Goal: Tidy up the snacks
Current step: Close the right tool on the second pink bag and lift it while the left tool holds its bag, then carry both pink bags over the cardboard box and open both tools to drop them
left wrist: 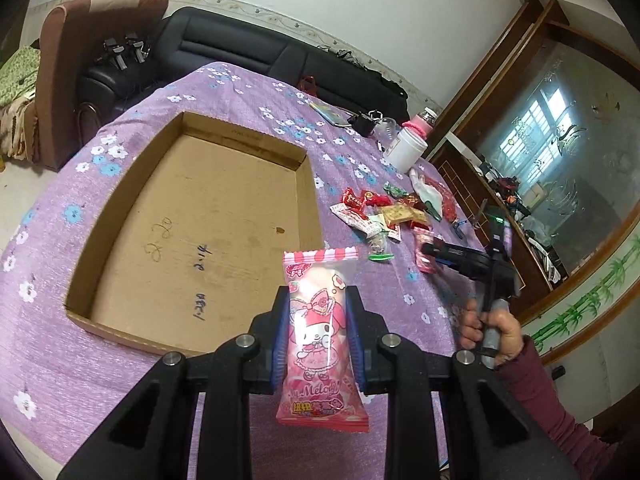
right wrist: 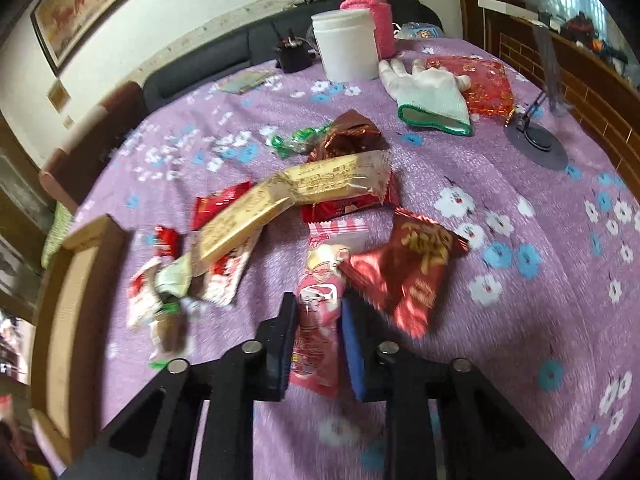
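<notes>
Our left gripper [left wrist: 318,332] squeezes a pink plastic snack pack with a cartoon bunny girl on it [left wrist: 320,344], its blue pads pressed on both sides. The pack hangs above the purple flowered tablecloth [left wrist: 60,344], just beside the near right corner of the wide, shallow brown cardboard box [left wrist: 192,232]. We see only bare cardboard inside the box.

Our right gripper [right wrist: 320,336] is clamped on a second pink striped snack pack [right wrist: 324,300], which lies low on the cloth. A shiny red snack bag [right wrist: 404,272] touches this pack on its right side. Past it lies a heap of snacks [right wrist: 280,208]: two long golden bars, red wrappers, a brown wrapper and a green candy. The picture is blurry here.

Farther back we see a white glove with a green cuff [right wrist: 432,96], a white plastic tub [right wrist: 348,48] and a bottle in a pink knitted sleeve [right wrist: 372,12].

In the left view, a hand [left wrist: 492,328] in a dark red sleeve holds our right gripper near the heap.
</notes>
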